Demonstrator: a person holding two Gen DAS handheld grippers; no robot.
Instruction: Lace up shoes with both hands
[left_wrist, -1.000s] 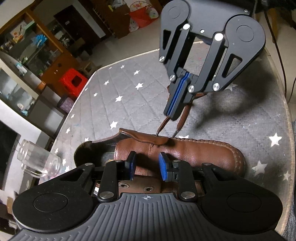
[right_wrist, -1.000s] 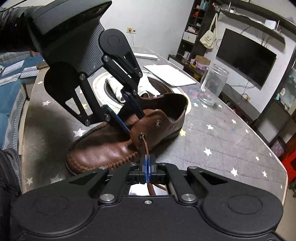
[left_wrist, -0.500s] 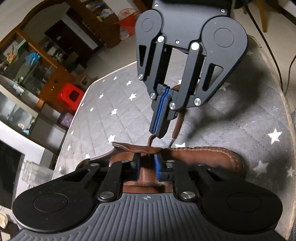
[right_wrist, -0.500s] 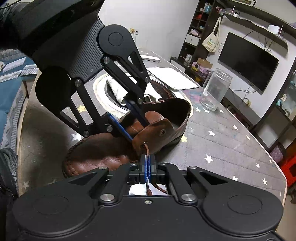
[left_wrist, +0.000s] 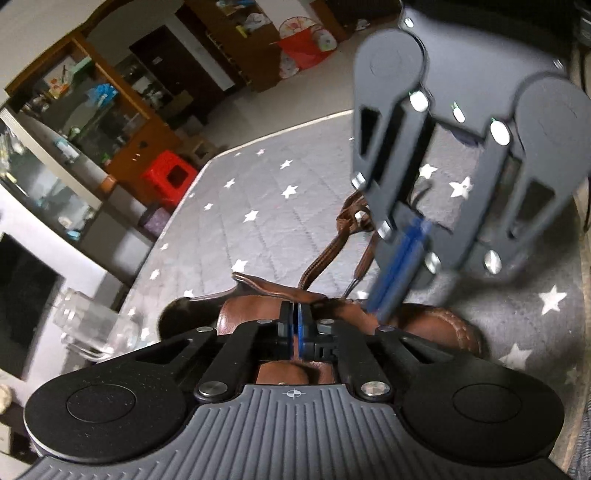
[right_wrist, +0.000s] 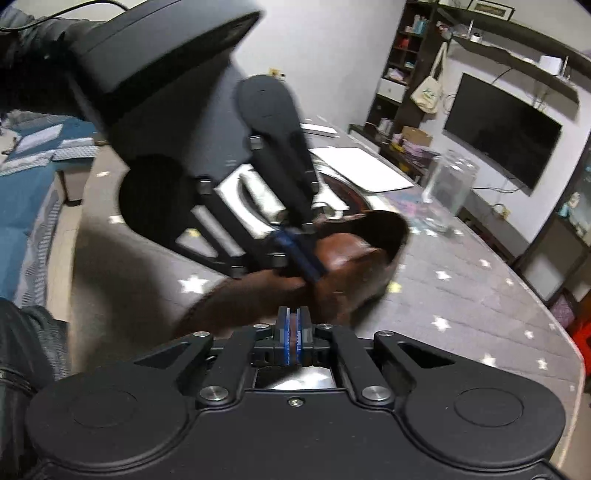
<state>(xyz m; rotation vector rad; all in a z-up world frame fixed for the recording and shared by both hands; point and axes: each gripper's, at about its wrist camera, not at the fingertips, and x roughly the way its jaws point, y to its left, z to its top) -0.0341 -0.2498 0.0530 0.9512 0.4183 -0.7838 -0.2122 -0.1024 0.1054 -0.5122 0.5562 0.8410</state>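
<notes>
No legible brand or text on either tool or on the brown leather shoe (left_wrist: 436, 325), which sits on the grey star-print table cover (left_wrist: 258, 229). Left gripper (left_wrist: 295, 317) angles down over the shoe's tongue, jaws fully together, possibly nipping the flap edge, can't confirm. Right gripper (right_wrist: 293, 325) angles down too, jaws clamped on the brown lace (left_wrist: 325, 254).

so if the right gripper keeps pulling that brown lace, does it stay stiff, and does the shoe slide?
Probably floppy: the lace bends and loops beside the right gripper. The shoe looks light and may drag on the star cloth, though the left gripper, shut on its flap, should steady it.
</notes>
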